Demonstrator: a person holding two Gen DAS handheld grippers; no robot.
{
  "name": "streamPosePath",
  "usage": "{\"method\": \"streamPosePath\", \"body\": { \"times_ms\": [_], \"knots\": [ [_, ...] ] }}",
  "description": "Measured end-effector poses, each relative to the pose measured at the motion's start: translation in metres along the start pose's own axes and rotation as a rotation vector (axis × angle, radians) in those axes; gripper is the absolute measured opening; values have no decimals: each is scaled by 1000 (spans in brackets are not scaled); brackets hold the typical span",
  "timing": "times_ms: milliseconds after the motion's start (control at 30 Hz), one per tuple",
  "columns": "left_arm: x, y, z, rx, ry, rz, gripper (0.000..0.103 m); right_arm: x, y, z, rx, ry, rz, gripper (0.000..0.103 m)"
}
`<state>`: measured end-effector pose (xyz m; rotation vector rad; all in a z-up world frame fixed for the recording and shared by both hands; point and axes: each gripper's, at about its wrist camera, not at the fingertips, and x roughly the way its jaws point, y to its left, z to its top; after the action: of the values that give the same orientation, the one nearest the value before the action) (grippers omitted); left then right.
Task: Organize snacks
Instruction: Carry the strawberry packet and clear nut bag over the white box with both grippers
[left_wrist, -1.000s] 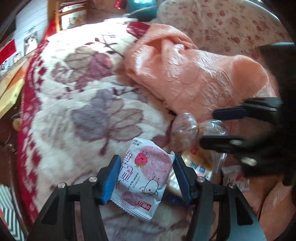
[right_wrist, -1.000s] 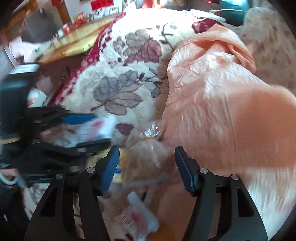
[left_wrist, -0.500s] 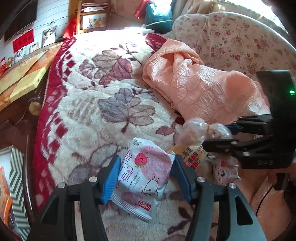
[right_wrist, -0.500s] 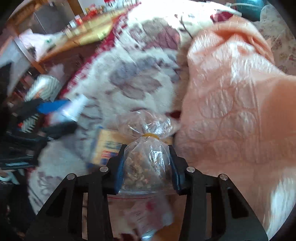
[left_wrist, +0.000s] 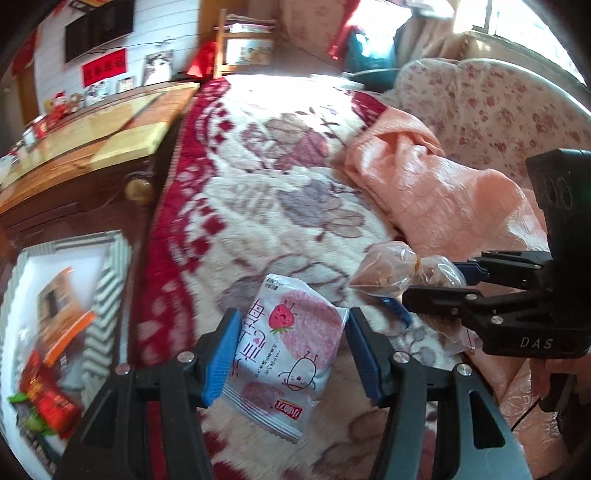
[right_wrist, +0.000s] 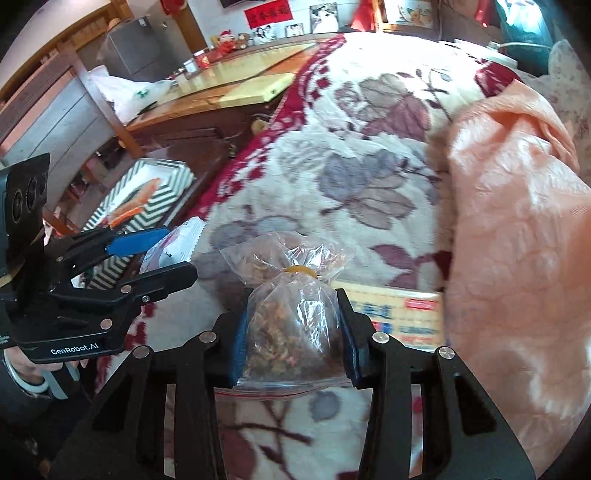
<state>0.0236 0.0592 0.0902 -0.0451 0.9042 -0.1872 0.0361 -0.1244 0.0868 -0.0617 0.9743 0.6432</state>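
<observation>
Over the leaf-patterned blanket (left_wrist: 295, 229), the left gripper (left_wrist: 291, 354) clamps a pink strawberry packet (left_wrist: 284, 354) between its blue pads (left_wrist: 221, 354), jaws fairly wide. The packet's long axis runs forward along the fingers, tilted slightly right, printed face up. The right gripper (right_wrist: 291, 332) pinches a clear bag (right_wrist: 291, 325) of brown snacks, jaws narrow; its tied neck points forward, away from the camera. A yellow packet (right_wrist: 399, 314) lies just beyond, beside the peach quilt (right_wrist: 517, 221). A striped box (left_wrist: 107, 288) sits off the blanket's left edge.
</observation>
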Motion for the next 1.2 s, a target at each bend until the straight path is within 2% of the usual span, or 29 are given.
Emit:
{"method": "streamPosePath", "body": {
  "times_ms": [267,1200],
  "knots": [
    [-28,26,-13,-32,-36,120,61,13,43,11,-66,2,44,40],
    [-94,140,-48,-262,-91,330,61,51,172,54,-271,41,153,40]
  ]
}}
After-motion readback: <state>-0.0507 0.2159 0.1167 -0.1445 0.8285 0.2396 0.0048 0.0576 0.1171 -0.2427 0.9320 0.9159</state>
